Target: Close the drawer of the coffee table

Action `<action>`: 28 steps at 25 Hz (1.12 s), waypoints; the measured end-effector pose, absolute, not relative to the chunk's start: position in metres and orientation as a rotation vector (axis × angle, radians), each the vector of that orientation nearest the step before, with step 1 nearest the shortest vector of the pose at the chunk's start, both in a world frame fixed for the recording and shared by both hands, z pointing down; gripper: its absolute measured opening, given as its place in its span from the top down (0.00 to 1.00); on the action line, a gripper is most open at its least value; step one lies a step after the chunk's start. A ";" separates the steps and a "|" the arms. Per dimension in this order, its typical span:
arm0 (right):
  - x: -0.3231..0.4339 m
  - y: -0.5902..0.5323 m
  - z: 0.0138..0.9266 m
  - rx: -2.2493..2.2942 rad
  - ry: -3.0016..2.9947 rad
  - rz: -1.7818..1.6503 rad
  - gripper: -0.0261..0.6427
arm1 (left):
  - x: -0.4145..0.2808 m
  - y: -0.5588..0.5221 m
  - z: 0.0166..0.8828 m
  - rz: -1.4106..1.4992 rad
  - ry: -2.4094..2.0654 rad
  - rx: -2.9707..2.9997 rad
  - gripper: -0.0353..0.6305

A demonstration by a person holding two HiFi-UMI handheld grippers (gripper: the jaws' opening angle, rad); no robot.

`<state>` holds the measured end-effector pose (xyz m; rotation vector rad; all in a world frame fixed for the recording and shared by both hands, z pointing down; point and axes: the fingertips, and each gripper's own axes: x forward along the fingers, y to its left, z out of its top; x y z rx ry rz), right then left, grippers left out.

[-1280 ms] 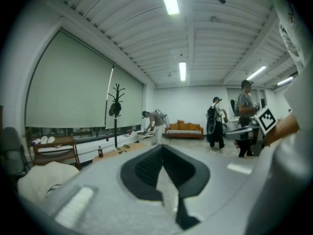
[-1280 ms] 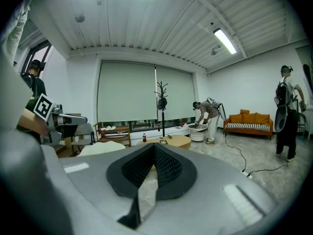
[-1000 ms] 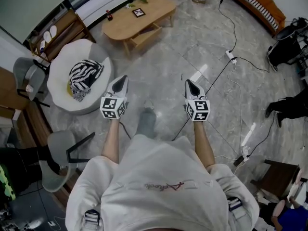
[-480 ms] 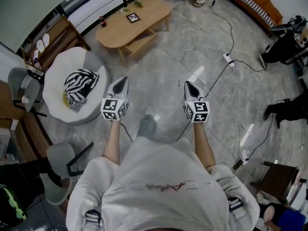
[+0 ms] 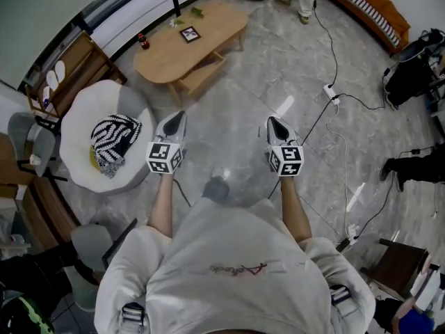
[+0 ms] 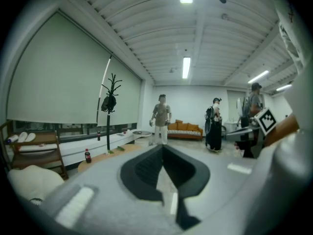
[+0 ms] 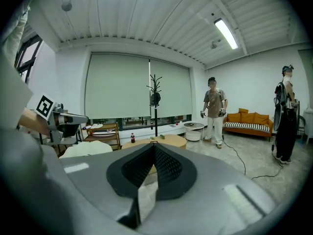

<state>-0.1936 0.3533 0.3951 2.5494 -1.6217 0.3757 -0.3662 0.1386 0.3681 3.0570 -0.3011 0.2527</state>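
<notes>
We are well apart from the coffee table (image 5: 191, 39) ahead, left gripper (image 5: 175, 120) and right gripper (image 5: 276, 126) both with fingers pressed together, empty. Nothing is done yet: reaching and pushing the drawer (image 5: 203, 67) is left.

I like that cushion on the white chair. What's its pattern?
The cushion has black and white stripes; see head view.
</notes>
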 end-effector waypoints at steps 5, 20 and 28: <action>-0.155 0.308 0.388 2.552 -1.608 0.374 0.95 | -0.325 0.093 0.364 0.252 -0.281 3.056 0.95; -0.072 0.224 0.386 2.592 -1.531 0.372 0.95 | -0.228 0.000 0.368 0.237 -0.196 3.050 0.95; -0.055 0.228 0.394 2.623 -1.463 0.399 0.95 | -0.197 -0.002 0.375 0.240 -0.109 3.047 0.95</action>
